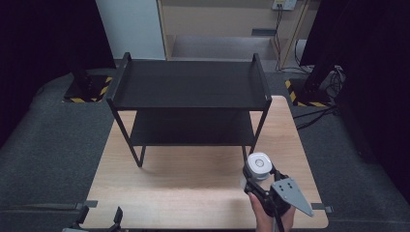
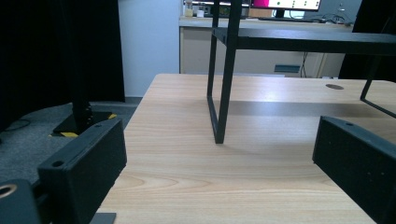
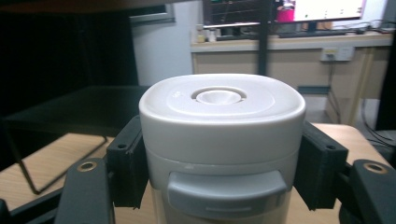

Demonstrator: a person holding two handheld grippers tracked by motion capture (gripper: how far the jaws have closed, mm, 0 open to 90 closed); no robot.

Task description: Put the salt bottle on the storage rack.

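A white container with a grey-latched lid (image 1: 257, 166) is held just above the wooden table (image 1: 193, 193) at its front right, in front of the rack's right front leg. My right gripper (image 1: 258, 176) is shut on the white container (image 3: 222, 140), its black jaws pressing both sides. A black two-tier metal rack (image 1: 189, 96) stands at the back middle of the table, both shelves bare. My left gripper (image 1: 99, 217) sits at the table's front left edge, open, nothing between its fingers (image 2: 88, 163). The rack's left front leg (image 2: 226, 93) rises ahead of it.
Grey carpet surrounds the table. Black stands with yellow-black striped bases (image 1: 89, 89) sit at the back left and back right (image 1: 309, 92), with cables on the floor at the right. A wooden cabinet (image 1: 217, 29) is behind the rack.
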